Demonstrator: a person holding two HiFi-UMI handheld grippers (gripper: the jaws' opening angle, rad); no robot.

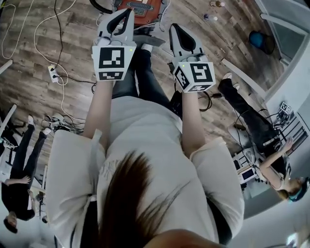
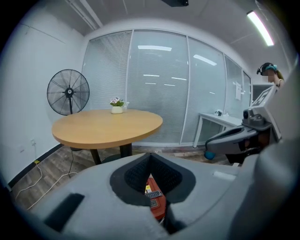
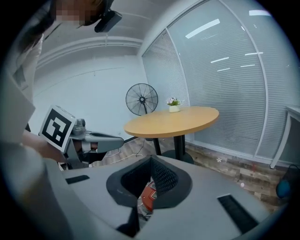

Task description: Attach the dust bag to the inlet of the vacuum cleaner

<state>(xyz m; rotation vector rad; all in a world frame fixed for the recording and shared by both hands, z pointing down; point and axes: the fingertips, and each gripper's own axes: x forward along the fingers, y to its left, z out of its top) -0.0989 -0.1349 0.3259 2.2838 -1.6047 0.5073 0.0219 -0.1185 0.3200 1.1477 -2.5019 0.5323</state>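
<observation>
Vacuum cleaner (image 1: pixel 140 7), orange-bodied, stands on the wooden floor (image 1: pixel 72 29) at the far edge of the head view, just beyond both raised tools. The left hand-held gripper (image 1: pixel 125 13) and the right hand-held gripper (image 1: pixel 174 27) sit side by side above the person's legs, each with its jaws together and nothing between them. White cables (image 1: pixel 60 72) trail over the floor to the left.

Left gripper view: jaws closed and empty. A slice of the orange body shows below, through the gap behind the pads. A round counter (image 2: pixel 105 127) and a fan (image 2: pixel 68 92) stand far off.

Right gripper view: jaws likewise closed and empty, with the same orange body below them.

Progress: no dust bag appears in any view and the inlet is not visible, so the attachment cannot be confirmed. Neither tool is at work on the machine.
</observation>
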